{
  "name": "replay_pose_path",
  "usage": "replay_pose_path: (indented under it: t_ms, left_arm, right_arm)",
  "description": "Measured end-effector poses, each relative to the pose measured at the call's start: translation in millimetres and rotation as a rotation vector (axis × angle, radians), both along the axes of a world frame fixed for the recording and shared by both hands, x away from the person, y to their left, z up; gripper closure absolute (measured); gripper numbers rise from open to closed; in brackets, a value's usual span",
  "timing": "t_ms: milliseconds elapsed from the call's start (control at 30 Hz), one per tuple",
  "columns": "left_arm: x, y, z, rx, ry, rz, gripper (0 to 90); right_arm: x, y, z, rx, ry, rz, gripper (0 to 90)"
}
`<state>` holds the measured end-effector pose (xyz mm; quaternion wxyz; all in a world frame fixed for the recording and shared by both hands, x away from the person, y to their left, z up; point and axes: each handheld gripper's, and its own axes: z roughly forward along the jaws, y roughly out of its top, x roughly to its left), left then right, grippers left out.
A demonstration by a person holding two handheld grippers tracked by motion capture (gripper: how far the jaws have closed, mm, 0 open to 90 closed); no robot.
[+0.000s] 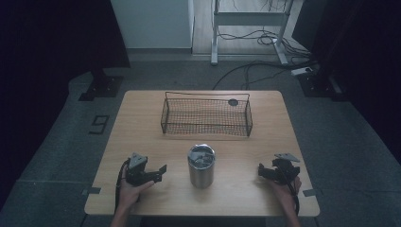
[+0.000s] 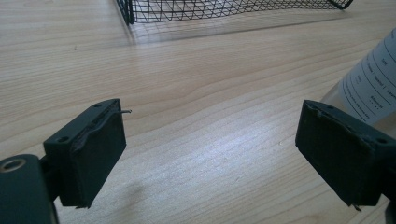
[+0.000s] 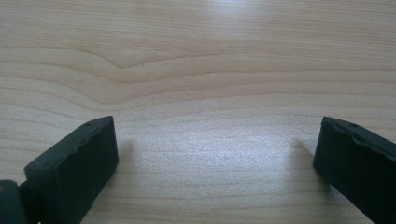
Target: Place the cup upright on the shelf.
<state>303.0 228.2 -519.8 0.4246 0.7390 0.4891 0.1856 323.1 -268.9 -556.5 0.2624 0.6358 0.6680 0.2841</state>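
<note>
a person's hands rest at the near edge of a wooden table [image 1: 142,109], each holding a set of tongs with the jaws spread wide and nothing between them; the left gripper [image 1: 156,174] sits low on the wood to the left of a steel cup [image 1: 201,166], the right gripper [image 1: 265,171] well apart on the other side, both aimed inward toward it. the cup stands upright at the middle of the near half of the table, its long axis vertical and its open mouth facing straight up, with something grey inside that is too small to make out. in the left gripper view the cup [image 2: 373,84] sits just past the right-hand jaw, a white printed label on its side. beyond it, at the far half of the table, a black wire basket [image 1: 206,116] lies with its long side across the table, a small dark disc [image 1: 233,102] by its far right corner. the step in hand looks like the reach for the cup: best taken by its wall with the jaws level and square to the sides, below the rim, so it stays upright
</note>
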Motion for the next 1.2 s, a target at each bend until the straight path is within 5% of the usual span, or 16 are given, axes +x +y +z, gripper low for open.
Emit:
replay_pose_path:
  t_ms: [600,1200]
  left_arm:
    - [-5.0,4.0,9.4,-0.022,-0.026,-0.011,8.6]
    - [-13.2,-9.5,24.6,-0.079,-0.065,-0.092,8.0]
  right_arm:
    - [-1.0,-0.7,-0.1,0.001,-0.001,0.000,0.0]
    - [-1.1,-0.7,-0.1,0.001,-0.001,0.000,0.0]
